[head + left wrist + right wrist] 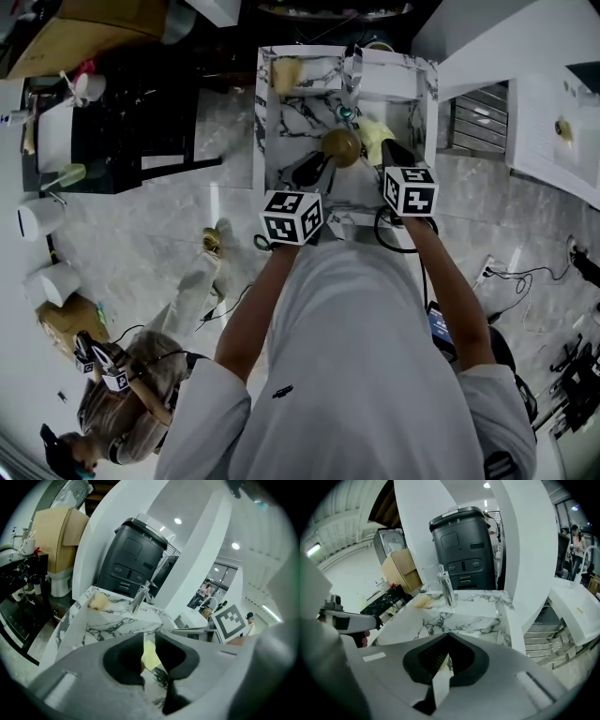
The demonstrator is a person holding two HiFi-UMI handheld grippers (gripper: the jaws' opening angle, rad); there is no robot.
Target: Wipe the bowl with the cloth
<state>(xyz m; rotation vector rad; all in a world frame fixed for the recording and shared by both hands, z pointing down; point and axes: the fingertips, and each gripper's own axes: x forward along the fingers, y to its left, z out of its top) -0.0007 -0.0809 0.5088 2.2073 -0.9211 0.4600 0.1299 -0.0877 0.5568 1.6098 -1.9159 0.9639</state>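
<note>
Seen from above, a person in a pale shirt holds two grey hand-held grippers over a glossy white counter (286, 127) veined with grey like marble. A small, round, smooth wooden bowl (340, 147) sits between the gripper tips, over the counter's middle.

The left gripper (322, 167) points at the bowl's near side. Its dark, curved jaws are released, a narrow slot apart. Cloth and marble show through the slot, and a thin brown sliver lies against one inner edge.

The right gripper (382, 146) is clenched on the soft, pale yellow cloth (373, 131), and a flat folded strip hangs from its closed jaws. The cloth lies just right of the bowl, touching it.

A slim chrome faucet (446, 590) rises at the counter's far edge.
</note>
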